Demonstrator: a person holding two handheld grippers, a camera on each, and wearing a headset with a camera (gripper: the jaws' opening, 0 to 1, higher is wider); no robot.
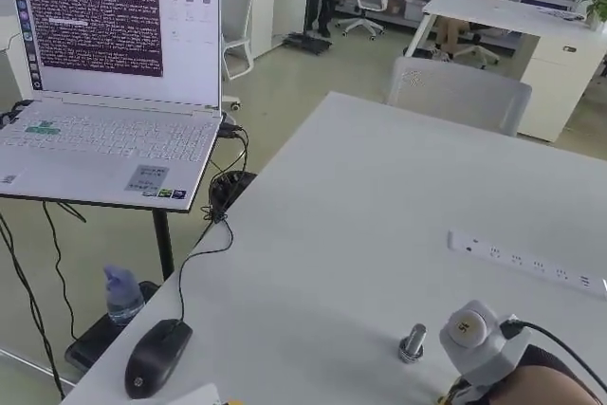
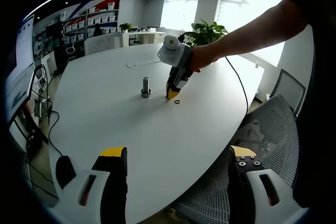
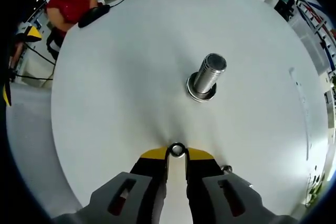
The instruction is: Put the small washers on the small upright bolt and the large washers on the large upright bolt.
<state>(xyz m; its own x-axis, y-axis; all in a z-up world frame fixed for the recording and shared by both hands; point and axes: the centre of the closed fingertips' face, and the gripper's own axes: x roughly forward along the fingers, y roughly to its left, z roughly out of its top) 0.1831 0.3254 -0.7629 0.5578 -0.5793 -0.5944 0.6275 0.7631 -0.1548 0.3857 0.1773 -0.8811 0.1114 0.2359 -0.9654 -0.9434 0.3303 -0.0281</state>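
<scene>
Right tongs [image 3: 177, 156] grip a washer [image 3: 177, 149] before the bolt [image 3: 208, 74].

From the right gripper view, the yellow tips of the right gripper [image 3: 177, 153] covered part of a small washer [image 3: 177, 150], so I couldn't tell whether they pinched it or merely stood over it. A little metal piece [image 3: 227, 169] peeked from behind one jaw, too hidden to name. The head view cut that gripper off at the bottom edge, and the power strip [image 1: 520, 260] ran off the right side. Whether one washer or several ringed the foot of the upright bolt [image 3: 208, 74] was too fine to count, and the laptop [image 1: 114, 135] screen text was unreadable
</scene>
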